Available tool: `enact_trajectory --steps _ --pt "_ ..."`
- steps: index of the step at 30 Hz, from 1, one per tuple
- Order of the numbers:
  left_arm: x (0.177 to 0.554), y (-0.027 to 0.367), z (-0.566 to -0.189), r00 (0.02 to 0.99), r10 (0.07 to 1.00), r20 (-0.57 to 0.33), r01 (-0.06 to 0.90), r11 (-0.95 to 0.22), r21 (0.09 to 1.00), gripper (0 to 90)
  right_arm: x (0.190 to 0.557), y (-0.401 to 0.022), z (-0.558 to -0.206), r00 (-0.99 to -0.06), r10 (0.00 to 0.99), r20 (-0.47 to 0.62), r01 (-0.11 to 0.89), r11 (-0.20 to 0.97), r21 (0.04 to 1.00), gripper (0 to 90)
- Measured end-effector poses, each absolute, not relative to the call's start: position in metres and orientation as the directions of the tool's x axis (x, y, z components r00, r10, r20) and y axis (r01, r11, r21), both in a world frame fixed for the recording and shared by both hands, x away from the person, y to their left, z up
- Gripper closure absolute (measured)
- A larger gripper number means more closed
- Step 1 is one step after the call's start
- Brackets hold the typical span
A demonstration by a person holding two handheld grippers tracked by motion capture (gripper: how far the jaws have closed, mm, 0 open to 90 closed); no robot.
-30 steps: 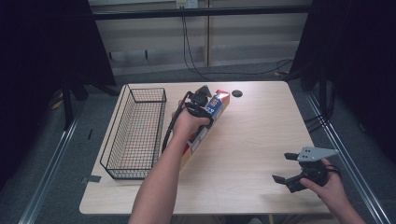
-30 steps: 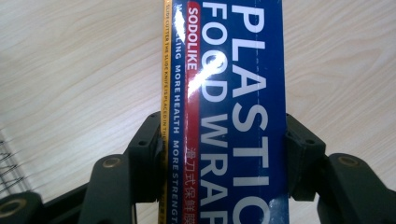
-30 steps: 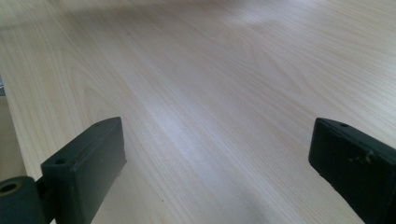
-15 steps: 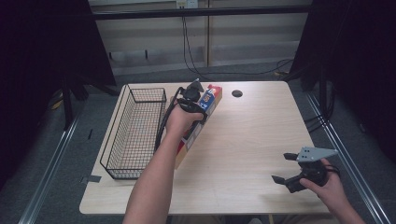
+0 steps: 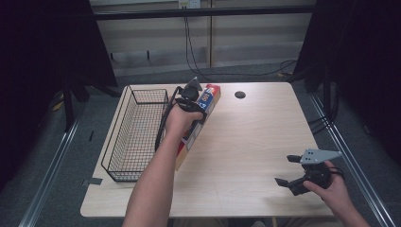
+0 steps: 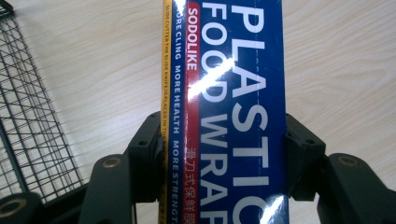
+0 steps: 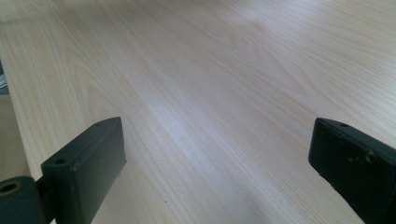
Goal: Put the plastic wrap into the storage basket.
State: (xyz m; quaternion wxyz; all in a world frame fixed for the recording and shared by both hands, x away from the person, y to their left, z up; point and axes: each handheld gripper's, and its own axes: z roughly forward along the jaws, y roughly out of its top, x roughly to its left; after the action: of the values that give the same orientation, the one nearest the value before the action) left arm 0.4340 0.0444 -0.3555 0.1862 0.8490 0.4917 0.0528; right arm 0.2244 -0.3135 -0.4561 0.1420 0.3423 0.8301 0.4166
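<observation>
Plastic wrap box (image 5: 196,125): long, narrow rectangular carton, glossy blue face with white lettering, red stripe and yellow edge, glare streaks seen on the film in the left gripper view (image 6: 233,107). It is gripped by the left tool (image 5: 191,97), whose black jaws are clamped on the two long sides of the carton, pads pressed flat against it. The box is held lengthwise along the tool, one end sticking out past the jaws toward the far edge of the tabletop (image 5: 250,142), the other end running back under the forearm. It is positioned just beside the right wall of the wire basket (image 5: 135,135); whether box and basket touch cannot be told.

Basket: black wire mesh, rectangular, open top, square grid, seated on the left part of the tabletop.

Tabletop: pale wood-grain laminate, smooth, matte sheen, a small round dark grommet hole (image 5: 239,94) near the far edge.

Right tool (image 5: 288,171): jaws spread wide, nothing between them, held low over the near right corner, well apart from the box. Matte black pads (image 7: 86,163), slightly scuffed.
</observation>
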Motion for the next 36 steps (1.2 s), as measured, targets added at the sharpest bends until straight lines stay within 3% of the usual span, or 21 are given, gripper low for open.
enact_trajectory --steps 36 --pt "0.432 0.102 -0.336 0.345 0.935 -0.086 0.878 -0.289 0.381 42.9 0.225 -0.313 -0.456 -0.73 0.681 0.05 0.448 0.421 0.789 3.8"
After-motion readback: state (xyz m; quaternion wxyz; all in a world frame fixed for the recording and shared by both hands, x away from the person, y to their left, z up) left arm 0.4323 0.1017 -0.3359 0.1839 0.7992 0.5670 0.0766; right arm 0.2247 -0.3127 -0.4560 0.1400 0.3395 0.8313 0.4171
